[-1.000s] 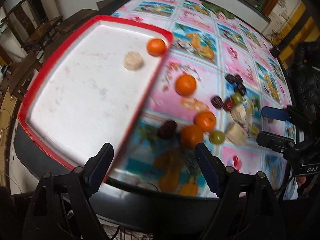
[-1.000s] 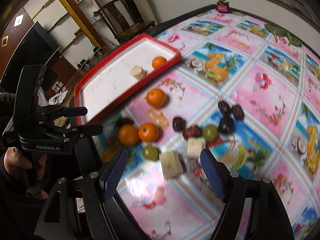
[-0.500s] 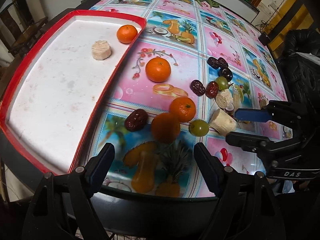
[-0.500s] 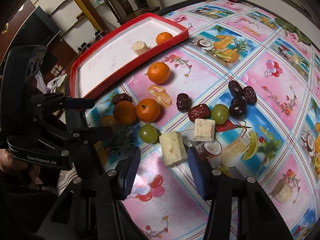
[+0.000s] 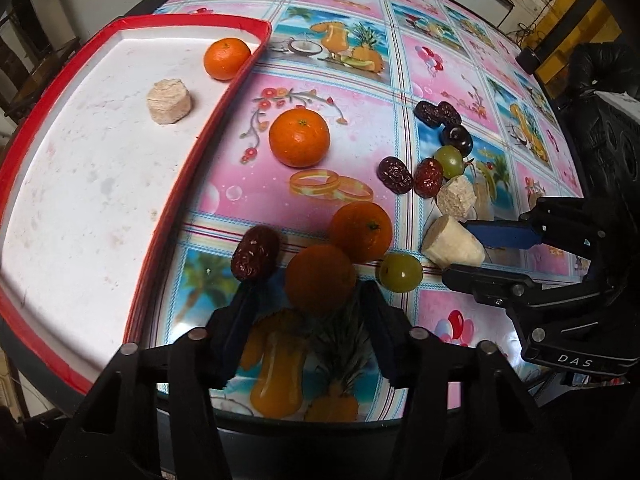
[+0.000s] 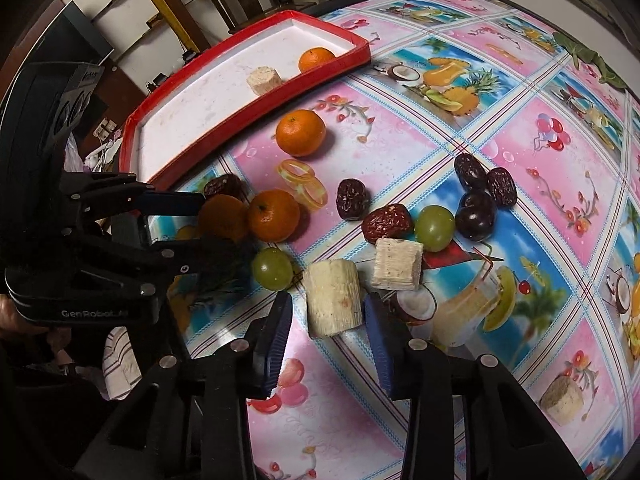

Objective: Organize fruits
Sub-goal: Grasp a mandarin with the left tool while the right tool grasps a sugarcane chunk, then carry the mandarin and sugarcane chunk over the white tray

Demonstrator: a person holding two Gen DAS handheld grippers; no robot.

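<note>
A red-rimmed white tray [image 5: 80, 184] [image 6: 208, 92] holds a mandarin [image 5: 226, 58] and a pale sugarcane piece [image 5: 169, 102]. On the tablecloth lie more mandarins, red dates, green grapes and cane chunks. My left gripper [image 5: 308, 300] is open, its fingers on either side of the nearest mandarin [image 5: 320, 278] [image 6: 222, 216]. My right gripper [image 6: 326, 312] is open around a pale cane chunk [image 6: 332, 298] [image 5: 454, 246], fingers close to its sides.
A second mandarin [image 5: 361, 231] touches the near one, a date [image 5: 256, 253] and a grape [image 5: 401, 272] flank them. Another mandarin [image 5: 299, 138] lies beside the tray rim. A square cane chunk [image 6: 397, 264], a grape [image 6: 434, 222] and dates [image 6: 484, 188] sit beyond the right gripper.
Both grippers moved forward and down. The left now straddles the near mandarin, the right straddles the cane chunk, with both pairs of fingers narrowed.
</note>
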